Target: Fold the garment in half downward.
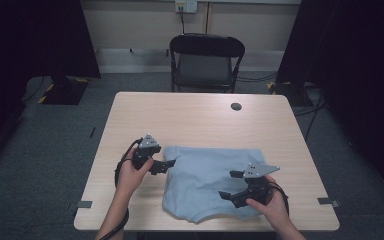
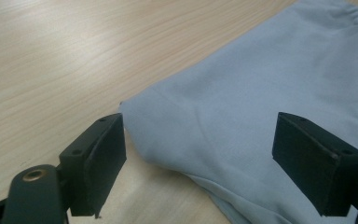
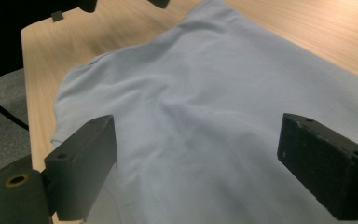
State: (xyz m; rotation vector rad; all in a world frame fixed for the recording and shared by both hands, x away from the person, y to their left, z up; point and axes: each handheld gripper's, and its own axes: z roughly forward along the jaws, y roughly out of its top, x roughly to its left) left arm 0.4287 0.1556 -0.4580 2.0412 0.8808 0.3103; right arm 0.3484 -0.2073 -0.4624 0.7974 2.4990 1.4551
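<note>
A light blue shirt [image 1: 212,181] is lying folded on the near half of the wooden table [image 1: 200,117], its front edge close to the table's near edge. The left gripper [image 1: 170,164] is hovering at the shirt's left corner with its jaws standing wide apart and nothing pressed between them, the corner of the cloth lying just past them. The right gripper [image 1: 228,185] is hanging over the shirt's near right part, its jaws likewise spread wide above the fabric and gripping nothing.

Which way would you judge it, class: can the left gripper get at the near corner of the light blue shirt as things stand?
Probably yes: the left gripper is open, and the shirt corner lies unobstructed between its jaws.
</note>
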